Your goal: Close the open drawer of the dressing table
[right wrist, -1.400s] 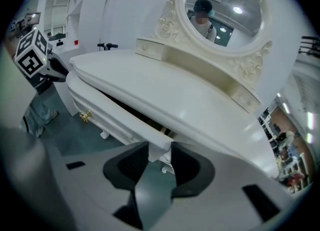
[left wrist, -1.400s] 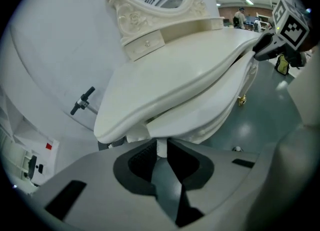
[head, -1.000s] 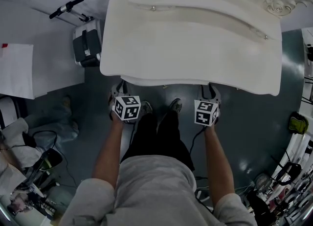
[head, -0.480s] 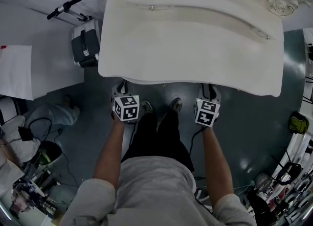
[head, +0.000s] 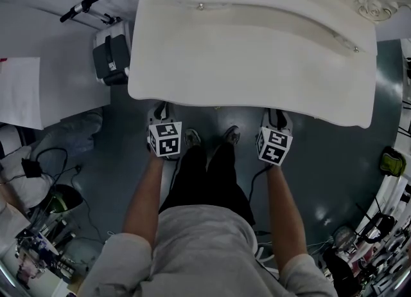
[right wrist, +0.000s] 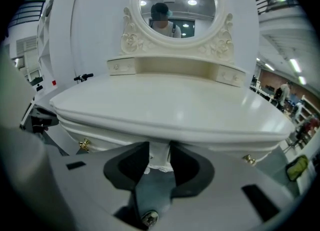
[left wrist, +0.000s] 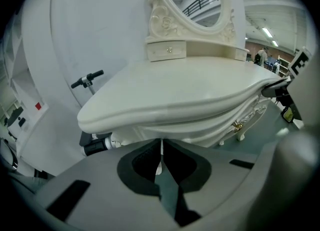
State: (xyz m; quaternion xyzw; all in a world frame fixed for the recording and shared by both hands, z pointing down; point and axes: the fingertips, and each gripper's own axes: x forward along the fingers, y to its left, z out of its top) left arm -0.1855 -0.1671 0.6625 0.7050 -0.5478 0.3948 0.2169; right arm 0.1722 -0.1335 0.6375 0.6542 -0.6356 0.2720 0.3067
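The white dressing table (head: 257, 51) fills the top of the head view. Both grippers reach under its front edge. My left gripper (head: 160, 112) is shut, with only a hairline slit between its pads (left wrist: 161, 147), and it points at the curved drawer front (left wrist: 200, 130) just below the table top. My right gripper (head: 276, 117) stands open (right wrist: 160, 155). The white drawer front (right wrist: 105, 136) shows through its gap, and whether the pads touch it I cannot tell. Gold knobs (right wrist: 84, 145) sit to either side. From above, the table top hides the drawer.
A black and grey case (head: 109, 58) and a scooter handle (head: 80, 8) stand left of the table. A white board (head: 19, 93) and cable clutter (head: 38, 225) lie further left. The person's feet (head: 212, 138) are between the grippers. An oval mirror (right wrist: 177, 5) rises behind the table top.
Both marker cubes have rolled slightly. The pale strip of drawer showing beneath the table top's front edge has narrowed. The hands have stayed almost in place.
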